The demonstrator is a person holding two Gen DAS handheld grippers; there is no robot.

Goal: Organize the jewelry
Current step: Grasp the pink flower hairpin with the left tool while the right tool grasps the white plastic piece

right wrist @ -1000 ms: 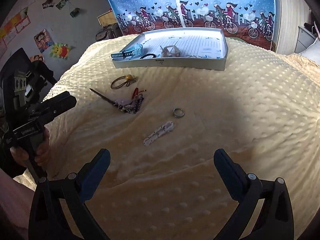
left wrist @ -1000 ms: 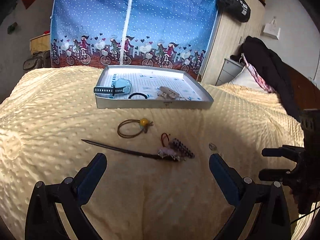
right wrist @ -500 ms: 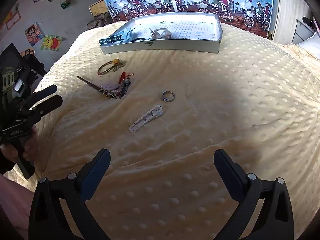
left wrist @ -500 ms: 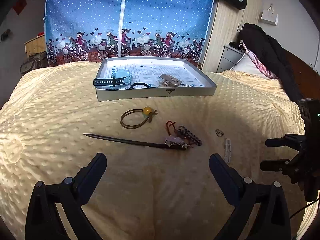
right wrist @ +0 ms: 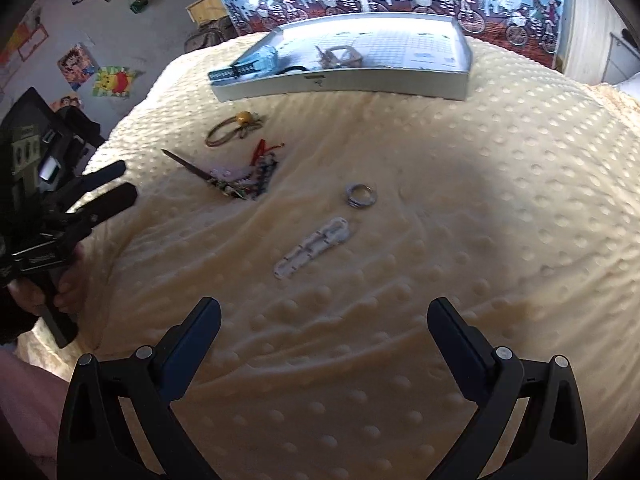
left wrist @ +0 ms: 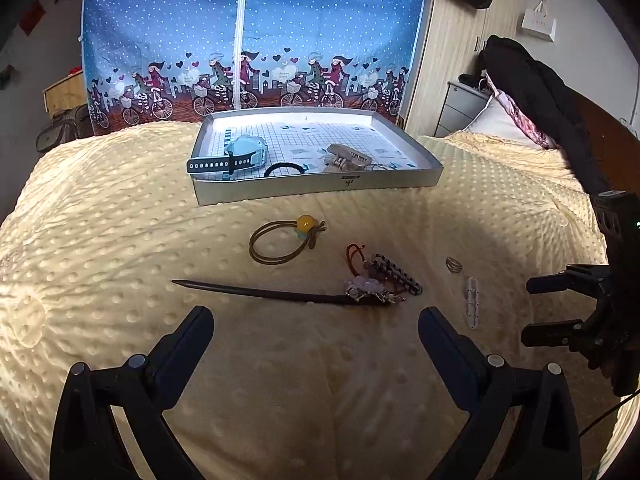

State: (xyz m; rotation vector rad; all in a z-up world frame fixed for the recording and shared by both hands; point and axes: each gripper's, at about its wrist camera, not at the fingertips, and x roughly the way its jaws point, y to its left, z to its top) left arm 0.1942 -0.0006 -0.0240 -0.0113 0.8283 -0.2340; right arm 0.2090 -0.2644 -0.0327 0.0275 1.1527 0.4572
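A shallow grey tray (left wrist: 320, 188) (right wrist: 360, 80) sits on the yellow dotted bedspread and holds a blue watch (left wrist: 240, 156), a black hair tie (left wrist: 282, 169) and a beige claw clip (left wrist: 346, 157). Loose on the spread lie a brown hair tie with a yellow bead (left wrist: 286, 238), a dark hair stick (left wrist: 260, 292), a beaded clip (left wrist: 394, 274), a silver ring (right wrist: 361, 195) (left wrist: 454, 265) and a white snap clip (right wrist: 314, 246) (left wrist: 472, 306). My left gripper (left wrist: 316, 324) hangs open just short of the hair stick. My right gripper (right wrist: 324, 318) is open just short of the white clip.
A blue bicycle-print curtain (left wrist: 248, 40) hangs behind the tray. A wooden wardrobe (left wrist: 452, 60), a grey drawer unit (left wrist: 460, 108) and dark clothing (left wrist: 540, 92) stand at the right. Posters (right wrist: 112, 80) cover the left wall. A hand (right wrist: 68, 292) holds the left gripper.
Both grippers have moved forward and lower toward the loose pieces, which now look larger. The white clip and ring have come into the left wrist view. Nothing was picked up.
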